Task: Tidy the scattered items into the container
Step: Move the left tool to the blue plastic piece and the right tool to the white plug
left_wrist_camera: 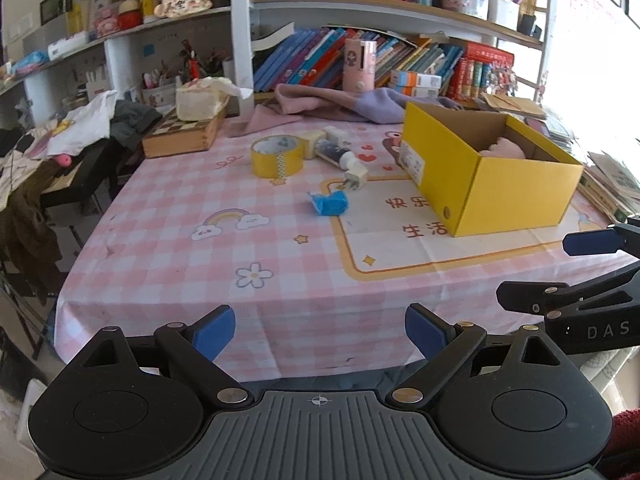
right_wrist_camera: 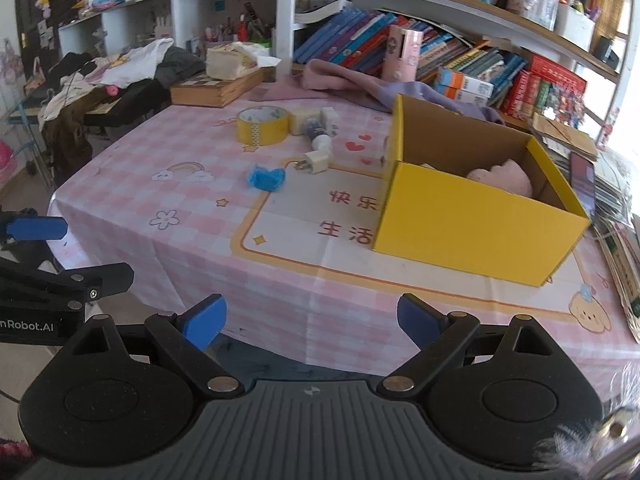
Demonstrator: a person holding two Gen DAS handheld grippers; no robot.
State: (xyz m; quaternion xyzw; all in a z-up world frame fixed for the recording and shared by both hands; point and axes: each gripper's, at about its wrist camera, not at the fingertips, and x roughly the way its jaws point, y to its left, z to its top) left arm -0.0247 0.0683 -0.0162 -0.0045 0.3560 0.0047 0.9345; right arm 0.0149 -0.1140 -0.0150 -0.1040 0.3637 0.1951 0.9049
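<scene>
A yellow cardboard box (left_wrist_camera: 516,196) (right_wrist_camera: 472,232) stands open on the pink checked tablecloth, with a pink soft item (left_wrist_camera: 502,148) (right_wrist_camera: 502,178) inside. Left of it lie a yellow tape roll (left_wrist_camera: 277,156) (right_wrist_camera: 262,125), a small bottle (left_wrist_camera: 334,152) (right_wrist_camera: 317,131), a white plug adapter (left_wrist_camera: 355,178) (right_wrist_camera: 314,163) and a crumpled blue item (left_wrist_camera: 329,202) (right_wrist_camera: 267,178). My left gripper (left_wrist_camera: 320,330) is open and empty at the table's near edge. My right gripper (right_wrist_camera: 312,320) is open and empty, also at the near edge, right of the left one.
A wooden chess box (left_wrist_camera: 182,136) with a tissue pack on it sits at the back left. Pink and purple cloths (left_wrist_camera: 340,100) lie behind the box. Bookshelves stand at the back. Stacked books (right_wrist_camera: 616,216) lie on the right. Clothes cover a stand on the left.
</scene>
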